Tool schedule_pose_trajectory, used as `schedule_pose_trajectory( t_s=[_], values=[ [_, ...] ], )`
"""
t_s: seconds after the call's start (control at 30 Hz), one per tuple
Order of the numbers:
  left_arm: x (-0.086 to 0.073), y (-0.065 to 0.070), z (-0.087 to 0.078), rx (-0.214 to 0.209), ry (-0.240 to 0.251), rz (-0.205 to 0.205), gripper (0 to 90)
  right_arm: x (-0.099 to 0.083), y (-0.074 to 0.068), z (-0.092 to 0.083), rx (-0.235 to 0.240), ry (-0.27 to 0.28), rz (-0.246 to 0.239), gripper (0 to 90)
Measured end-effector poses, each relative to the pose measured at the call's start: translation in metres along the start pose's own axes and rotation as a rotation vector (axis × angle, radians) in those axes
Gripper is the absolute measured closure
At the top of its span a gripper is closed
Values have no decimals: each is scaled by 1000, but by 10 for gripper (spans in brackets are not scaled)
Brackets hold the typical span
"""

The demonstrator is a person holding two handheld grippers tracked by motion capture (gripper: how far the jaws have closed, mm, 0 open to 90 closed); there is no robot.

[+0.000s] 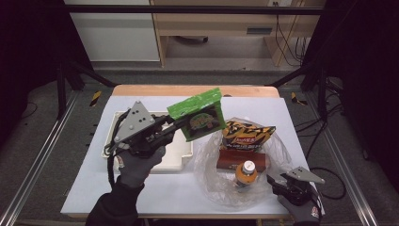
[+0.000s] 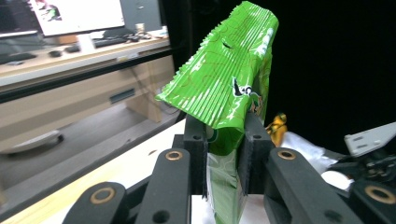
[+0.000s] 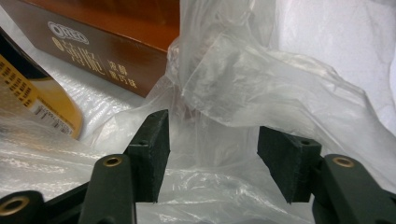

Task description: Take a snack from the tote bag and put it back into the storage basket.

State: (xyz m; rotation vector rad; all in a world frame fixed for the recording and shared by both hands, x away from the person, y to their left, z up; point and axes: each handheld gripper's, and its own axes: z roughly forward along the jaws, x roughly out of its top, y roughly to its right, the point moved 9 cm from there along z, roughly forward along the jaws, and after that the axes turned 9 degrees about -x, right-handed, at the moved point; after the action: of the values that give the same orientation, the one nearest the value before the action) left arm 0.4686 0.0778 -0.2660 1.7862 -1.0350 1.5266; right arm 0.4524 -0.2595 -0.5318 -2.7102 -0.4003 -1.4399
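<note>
White table top under dark framing, with a wooden desk beyond. Left gripper clamped on a green snack bag, lifted clear above the white tray; pinched at its lower edge, so hanging upright and free to carry. Probably bound for or fresh from the clear plastic bag (cannot tell which). Inside that bag: 1 yellow chip packet, 1 brown box, 1 orange bottle. Right gripper spread wide at the bag's near rim, film bunched between the jaws but not pinched; seemingly placed to catch the rim and keep the mouth open.
</note>
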Motion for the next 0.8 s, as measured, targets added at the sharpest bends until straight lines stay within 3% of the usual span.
schedule_pose_trajectory(
  t_s=[0.2,0.33,0.47,0.53,0.8],
  values=[
    [-14,-19,-14,50,-16,-12,759,4,-2,-5,8,21,16,390],
    [-34,-36,-26,89,-42,-42,759,7,-4,-9,11,45,10,381],
    [-47,-46,-29,113,-68,-57,759,9,-6,-13,15,53,23,380],
    [-57,-56,-32,145,-88,-56,759,11,-7,-15,16,64,20,381],
    [-84,-73,-34,183,-139,-91,759,17,-14,-23,31,93,13,383]
  ],
)
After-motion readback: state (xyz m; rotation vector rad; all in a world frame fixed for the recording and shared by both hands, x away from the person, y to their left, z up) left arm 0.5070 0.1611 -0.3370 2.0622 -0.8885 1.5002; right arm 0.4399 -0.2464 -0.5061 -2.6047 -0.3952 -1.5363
